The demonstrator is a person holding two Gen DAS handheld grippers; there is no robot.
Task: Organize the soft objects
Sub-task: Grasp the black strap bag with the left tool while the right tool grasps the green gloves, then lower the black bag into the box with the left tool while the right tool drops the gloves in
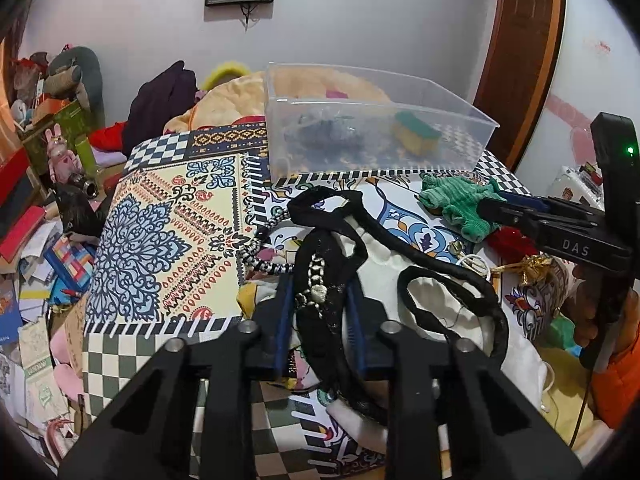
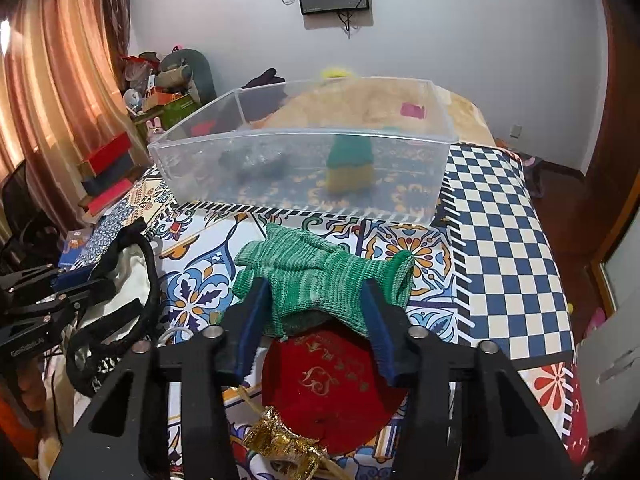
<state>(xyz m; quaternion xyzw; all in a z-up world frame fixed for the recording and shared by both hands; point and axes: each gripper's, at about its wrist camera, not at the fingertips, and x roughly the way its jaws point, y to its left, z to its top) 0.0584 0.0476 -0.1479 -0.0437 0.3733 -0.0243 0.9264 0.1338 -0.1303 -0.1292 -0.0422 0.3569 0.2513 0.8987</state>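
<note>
A clear plastic bin (image 1: 472, 118) (image 2: 304, 146) stands at the far side of the patterned bed cover and holds a green and yellow sponge (image 1: 416, 133) (image 2: 349, 168) and a dark grey cloth (image 1: 324, 128) (image 2: 256, 162). My left gripper (image 1: 318, 294) is open, its jaws on either side of a black strap with a silver chain (image 1: 320, 276) lying on a white bag (image 1: 384, 264). My right gripper (image 2: 316, 300) (image 1: 490, 204) is open around a green knitted cloth (image 2: 316, 276) (image 1: 456, 202). Just below it lies a red velvet pouch (image 2: 332, 376).
A gold ribbon bow (image 2: 280, 444) (image 1: 528, 266) lies by the pouch. A black-and-white cord (image 1: 260, 248) lies left of the strap. Blankets and clothes (image 1: 224, 100) pile behind the bin. Boxes, books and papers (image 1: 36, 240) clutter the floor at the left.
</note>
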